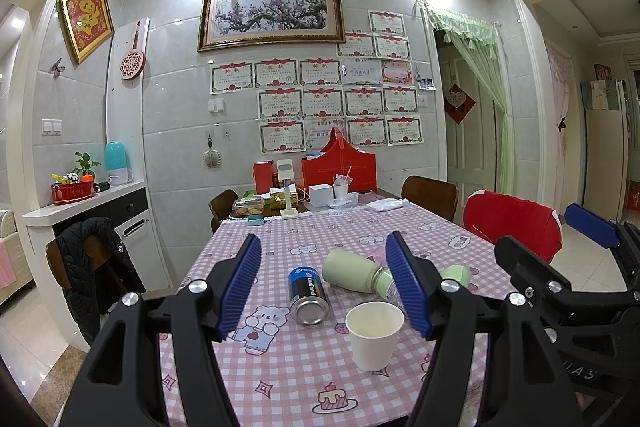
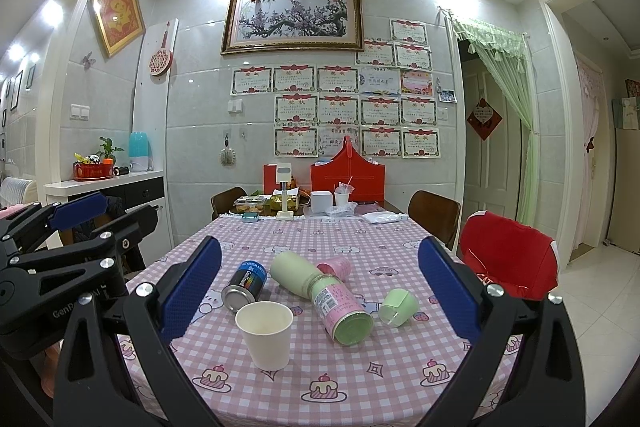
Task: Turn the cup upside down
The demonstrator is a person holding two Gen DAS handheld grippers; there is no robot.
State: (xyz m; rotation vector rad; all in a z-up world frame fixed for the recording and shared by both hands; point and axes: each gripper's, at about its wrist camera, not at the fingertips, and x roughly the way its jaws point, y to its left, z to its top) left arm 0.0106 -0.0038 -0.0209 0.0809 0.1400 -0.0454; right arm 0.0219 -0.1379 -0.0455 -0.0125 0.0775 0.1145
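A white paper cup (image 1: 374,333) stands upright, mouth up, on the pink checked tablecloth (image 1: 304,379) near the table's front edge. It also shows in the right wrist view (image 2: 266,333). My left gripper (image 1: 324,287) is open and empty, held above the table just behind the cup. My right gripper (image 2: 320,291) is open and empty, its blue pads wide apart, with the cup low between them toward the left pad. The right gripper shows at the right of the left wrist view (image 1: 548,255).
A blue can (image 2: 244,285) lies on its side left of the cup. A green and pink bottle (image 2: 320,291) lies behind it, with a green cap (image 2: 398,307) and a pink cap (image 2: 336,267) nearby. Boxes and clutter fill the table's far end. A red-covered chair (image 2: 508,259) stands at right.
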